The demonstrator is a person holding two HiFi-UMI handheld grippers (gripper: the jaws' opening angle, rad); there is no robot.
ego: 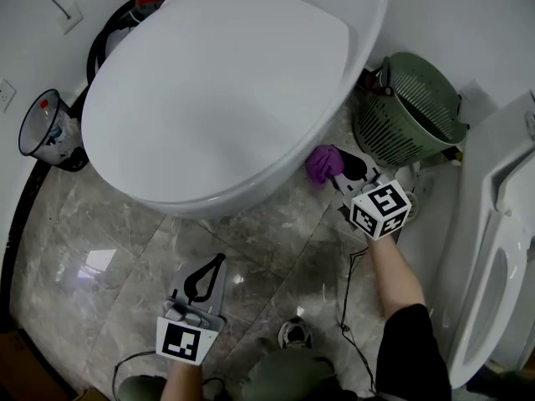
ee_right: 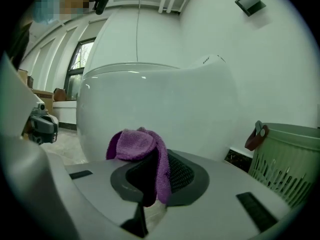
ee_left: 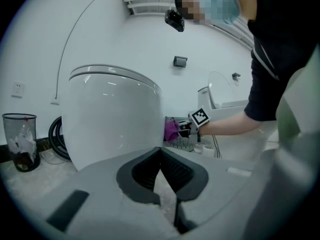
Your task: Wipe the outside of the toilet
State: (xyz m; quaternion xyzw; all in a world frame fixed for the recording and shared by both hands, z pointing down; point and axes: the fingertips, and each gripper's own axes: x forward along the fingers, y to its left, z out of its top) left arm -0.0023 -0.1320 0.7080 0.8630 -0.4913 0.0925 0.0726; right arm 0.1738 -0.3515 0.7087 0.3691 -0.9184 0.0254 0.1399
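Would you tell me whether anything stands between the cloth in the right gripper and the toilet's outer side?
Nothing visible does: the purple cloth in the right gripper faces the toilet wall directly; the green basket sits off to one side.

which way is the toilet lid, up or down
Down: the toilet lid lies flat over the bowl, hiding its opening.

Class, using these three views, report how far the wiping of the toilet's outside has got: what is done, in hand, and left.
Done: the purple cloth is clamped in the right gripper. No wiped patch can be told apart on the toilet. In hand: the cloth is at the bowl's lower side, near the green basket. The left gripper is shut and empty. Left: likely most of the outside.
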